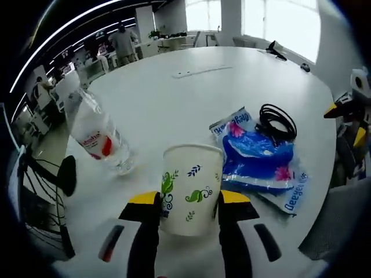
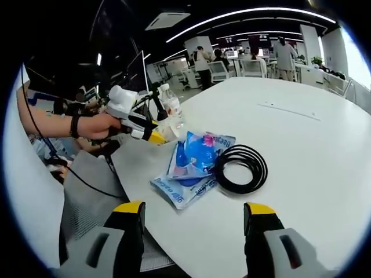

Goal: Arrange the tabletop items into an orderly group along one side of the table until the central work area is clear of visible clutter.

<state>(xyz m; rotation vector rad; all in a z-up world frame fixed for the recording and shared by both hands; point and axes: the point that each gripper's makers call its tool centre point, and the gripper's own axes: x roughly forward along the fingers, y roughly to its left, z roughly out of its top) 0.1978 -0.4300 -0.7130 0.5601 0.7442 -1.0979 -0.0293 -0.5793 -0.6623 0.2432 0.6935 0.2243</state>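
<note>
A white paper cup (image 1: pixel 192 188) with green and blue leaf prints stands on the white table (image 1: pixel 174 110), and my left gripper (image 1: pixel 190 198) is shut on its sides. A clear water bottle (image 1: pixel 95 136) with a red label stands just left of the cup. To the right lies a blue snack packet (image 1: pixel 258 156), with a black cable coil (image 1: pixel 277 120) against its far edge. My right gripper (image 2: pixel 196 215) hangs open over the table's near edge, short of the packet (image 2: pixel 194 159) and coil (image 2: pixel 242 168). A hand holds the left gripper (image 2: pixel 139 124) by the bottle (image 2: pixel 170 104).
A flat white strip (image 1: pixel 202 72) lies mid-table, and small black items (image 1: pixel 275 51) sit at the far edge. A black chair (image 1: pixel 46 191) stands left of the table, a grey chair (image 2: pixel 93 191) at its near edge. People stand among desks far behind.
</note>
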